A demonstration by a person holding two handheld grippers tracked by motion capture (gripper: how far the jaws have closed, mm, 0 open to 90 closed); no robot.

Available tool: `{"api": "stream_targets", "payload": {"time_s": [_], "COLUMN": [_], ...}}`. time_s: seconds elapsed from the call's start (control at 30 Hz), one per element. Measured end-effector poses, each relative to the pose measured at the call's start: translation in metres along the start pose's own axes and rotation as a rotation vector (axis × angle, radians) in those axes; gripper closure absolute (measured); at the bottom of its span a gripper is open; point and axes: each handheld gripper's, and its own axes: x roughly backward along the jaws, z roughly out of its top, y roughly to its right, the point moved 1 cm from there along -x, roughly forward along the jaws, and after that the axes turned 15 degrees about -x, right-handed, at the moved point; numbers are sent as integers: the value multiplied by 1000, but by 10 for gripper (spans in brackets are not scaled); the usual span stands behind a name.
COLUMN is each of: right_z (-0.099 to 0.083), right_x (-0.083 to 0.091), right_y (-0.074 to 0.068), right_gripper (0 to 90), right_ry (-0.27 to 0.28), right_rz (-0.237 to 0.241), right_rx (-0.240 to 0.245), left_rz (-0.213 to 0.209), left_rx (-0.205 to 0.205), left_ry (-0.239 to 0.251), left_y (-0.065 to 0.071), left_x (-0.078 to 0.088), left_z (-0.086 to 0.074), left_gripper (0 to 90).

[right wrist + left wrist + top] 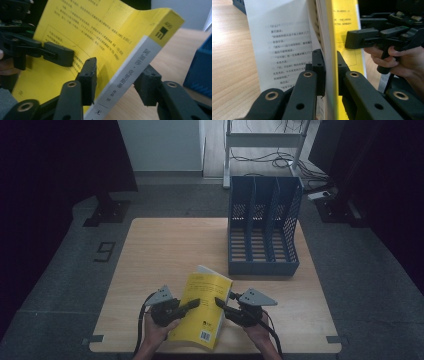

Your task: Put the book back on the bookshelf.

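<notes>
Two grippers meet on one yellow paperback [202, 310], and each takes it differently. In the left gripper view the left gripper [329, 67] is clenched on the fore-edge side: one jaw lies against a white printed page, the other against the yellow cover, with only a thin layer of cover and pages between them. The rest of the pages fan away from that grip. In the right gripper view the right gripper [117, 82] straddles the spine: one jaw sits against the yellow cover, the other stands just off the grey-and-white spine band with a gap visible, so I judge it not yet pressing. No earlier picture is needed to see that the book lies squarely between these jaws.

The spine runs obliquely up and away from the right jaws, and its long axis points roughly toward the far edge of the table [150, 270]. The book is lifted and tilted near the table's near edge, between the hands, both equally close to it.

Its cover is smooth, flexible card that bows under its own weight; the pages are thin and limp. The table is pale wood-grain laminate with rounded corners. Toward the far right corner stands a blue plastic file rack [262, 230], rigid, with perforated dividers forming three open slots that face the near edge.
</notes>
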Motion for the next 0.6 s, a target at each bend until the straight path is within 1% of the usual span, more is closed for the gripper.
{"api": "stream_targets", "payload": {"time_s": [0.13, 0.3, 0.37, 0.47, 0.57, 0.6], "right_z": [5, 9, 10, 12, 13, 14], "right_x": [7, 13, 14, 15, 17, 18], "right_y": [-8, -9, -10, -10, -7, -7], "right_gripper": [612, 640, 651, 666, 677, 679], "right_ry": [34, 35, 43, 68, 79, 80], "right_rz": [8, 21, 22, 19, 24, 22], "right_rx": [42, 65, 68, 72, 73, 79], "left_rz": [-3, -1, 10, 32, 58, 60], "left_rx": [-3, -19, -35, -62, -69, -66], "left_ry": [22, 33, 35, 19, 11, 8], "left_y": [1, 3, 3, 0, -1, -2], "left_x": [1, 1, 1, -1, -2, -1], "left_z": [2, 4, 3, 3, 2, 2], "left_gripper": [830, 817, 788, 710, 641, 630]}}
